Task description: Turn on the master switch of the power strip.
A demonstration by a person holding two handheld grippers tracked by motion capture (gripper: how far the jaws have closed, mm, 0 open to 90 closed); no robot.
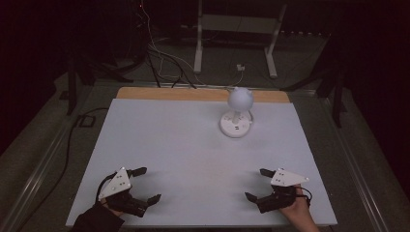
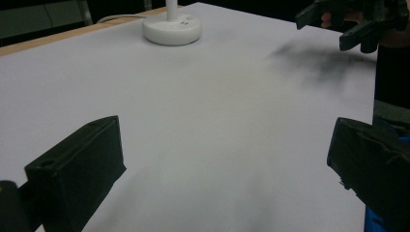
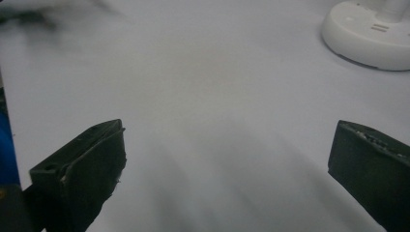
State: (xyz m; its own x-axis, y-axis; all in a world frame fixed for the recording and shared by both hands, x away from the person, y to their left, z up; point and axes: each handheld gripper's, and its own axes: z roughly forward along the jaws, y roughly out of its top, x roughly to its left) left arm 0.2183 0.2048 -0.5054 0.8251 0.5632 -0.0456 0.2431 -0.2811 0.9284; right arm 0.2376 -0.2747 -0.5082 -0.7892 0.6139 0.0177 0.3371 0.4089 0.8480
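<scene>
The white desk lamp (image 1: 236,112) stands upright toward the far side of the desk (image 1: 159,140), right of its middle, with its long axis running straight up from base to head. Its round, flat base (image 2: 171,30) sits flush on the white surface, and a short stem rises from it to a ball-shaped head (image 1: 240,98) that leans slightly toward the back edge. The base carries small dark marks on its top face that look like sockets or buttons, though they are too small to tell apart. A white cord runs from the lamp over the far wooden edge.

Well away from it, near the front edge, the left gripper (image 1: 146,184) hovers low over the desk at the left, jaws spread wide with nothing between them, angled inward and forward. The right gripper (image 1: 257,184) mirrors it at the right, likewise released and empty, its jaws pointing inward toward the middle of the desk. A dark sleeve (image 1: 96,220) comes in behind the left one, and a bare hand (image 1: 297,208) holds the right one from below.
</scene>
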